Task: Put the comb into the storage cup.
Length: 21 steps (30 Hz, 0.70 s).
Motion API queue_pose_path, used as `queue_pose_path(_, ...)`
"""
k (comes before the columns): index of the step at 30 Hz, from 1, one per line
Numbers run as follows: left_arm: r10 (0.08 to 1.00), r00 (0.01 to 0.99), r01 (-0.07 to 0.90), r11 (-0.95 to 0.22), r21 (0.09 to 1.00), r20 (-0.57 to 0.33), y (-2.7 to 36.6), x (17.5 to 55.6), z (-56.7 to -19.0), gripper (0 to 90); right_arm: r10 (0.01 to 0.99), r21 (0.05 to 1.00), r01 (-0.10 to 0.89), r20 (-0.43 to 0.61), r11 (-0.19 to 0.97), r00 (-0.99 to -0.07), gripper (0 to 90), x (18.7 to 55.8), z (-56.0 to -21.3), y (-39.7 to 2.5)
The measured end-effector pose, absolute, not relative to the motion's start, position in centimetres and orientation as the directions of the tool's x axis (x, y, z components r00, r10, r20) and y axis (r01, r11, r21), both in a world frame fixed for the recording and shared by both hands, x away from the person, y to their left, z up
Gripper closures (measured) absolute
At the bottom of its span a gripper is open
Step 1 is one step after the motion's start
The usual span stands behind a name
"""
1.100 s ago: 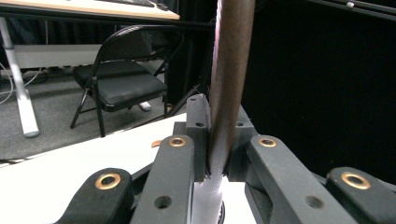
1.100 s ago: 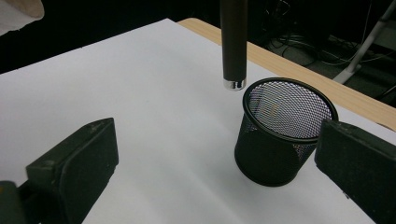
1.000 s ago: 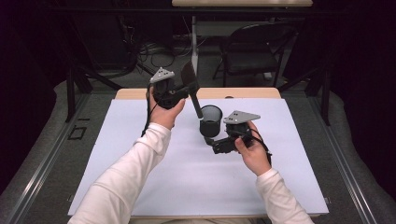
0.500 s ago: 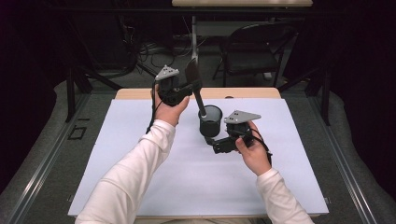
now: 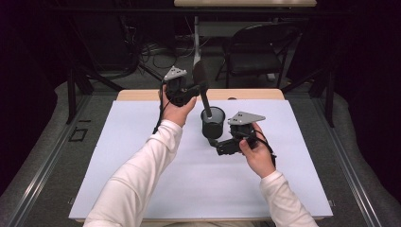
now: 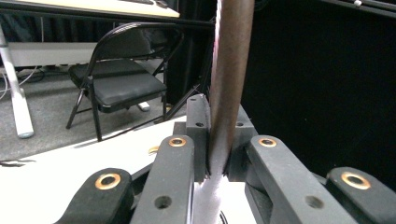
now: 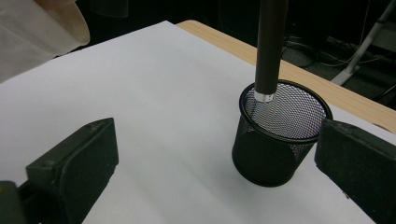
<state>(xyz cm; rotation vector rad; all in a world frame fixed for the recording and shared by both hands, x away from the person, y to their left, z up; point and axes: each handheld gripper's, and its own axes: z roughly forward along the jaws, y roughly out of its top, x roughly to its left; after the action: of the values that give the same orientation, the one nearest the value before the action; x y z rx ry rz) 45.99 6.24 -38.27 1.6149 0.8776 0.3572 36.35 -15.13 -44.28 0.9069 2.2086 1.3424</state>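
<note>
From the high view, the left gripper (image 5: 196,87) sits upper centre, pinching a dark-handled tool (image 5: 204,97) whose lower end dips inside the rim of the black mesh cup (image 5: 212,124), which stands mid-frame toward the far edge of the white table sheet (image 5: 142,179), with bare sheet all around it. In the left gripper view the jaws are pressed onto the tool's handle (image 6: 229,79), which rises out the top of the frame. In the right gripper view the right gripper (image 7: 224,163) is spread wide, the cup (image 7: 275,140) standing free beyond its jaws at centre right, near the wooden table edge (image 7: 299,74).
</note>
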Motion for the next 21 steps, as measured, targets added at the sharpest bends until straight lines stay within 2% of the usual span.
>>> queue_pose_path(21, 0.716, 0.651, 0.370, -0.010, 0.929, -0.252, 5.4, 47.4, -40.0, 83.6, 0.712, 0.891, 0.321, -0.002, 0.320, -0.702, 0.0, 36.2, -44.1, -15.7)
